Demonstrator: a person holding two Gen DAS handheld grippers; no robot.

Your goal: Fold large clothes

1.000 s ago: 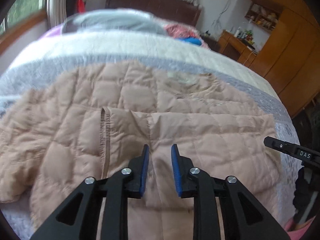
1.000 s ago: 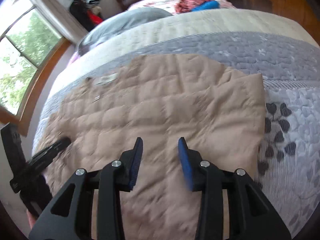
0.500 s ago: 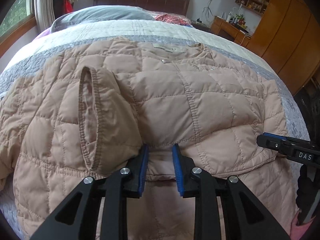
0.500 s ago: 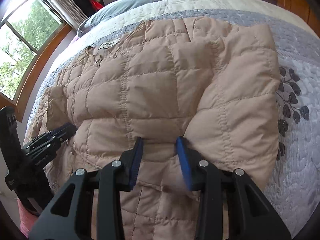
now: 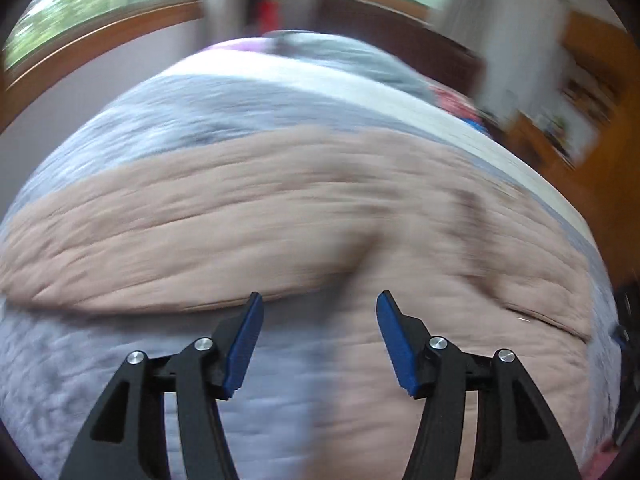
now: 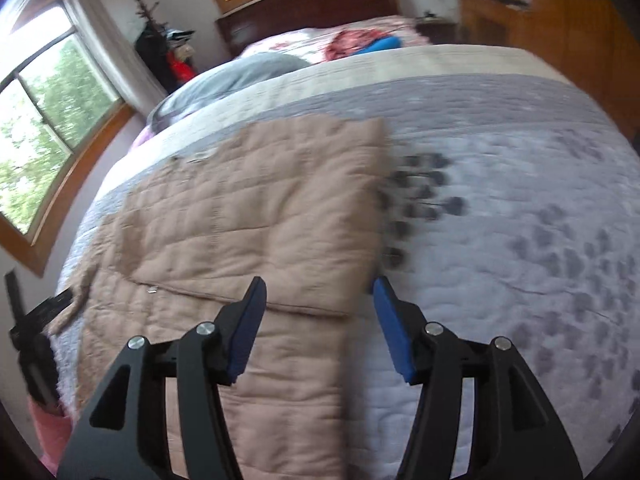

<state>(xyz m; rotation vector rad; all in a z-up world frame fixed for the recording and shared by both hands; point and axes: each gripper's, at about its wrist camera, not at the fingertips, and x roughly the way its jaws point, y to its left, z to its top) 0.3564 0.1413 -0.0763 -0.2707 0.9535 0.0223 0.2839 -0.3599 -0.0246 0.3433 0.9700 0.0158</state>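
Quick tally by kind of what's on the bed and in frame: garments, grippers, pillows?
Quilted tan jacket, lying folded on the grey bedspread: 1
Grippers, both open and empty: 2, left gripper and right gripper
Grey pillow: 1
Total: 4

Your left gripper (image 5: 319, 336) has matte black plastic arms with triangular cutouts, and round silver screw heads at the joints, four showing. Its fingers (image 5: 244, 344) carry ribbed blue pads on the inner faces, tapering to points. Your right gripper (image 6: 318, 326) is the same build: black arms, triangular cutouts, four silver screws, and blue pads on the fingers (image 6: 394, 330). At the right wrist view's left edge, the left gripper's black body shows, with a pink sleeve (image 6: 46, 428) below it.
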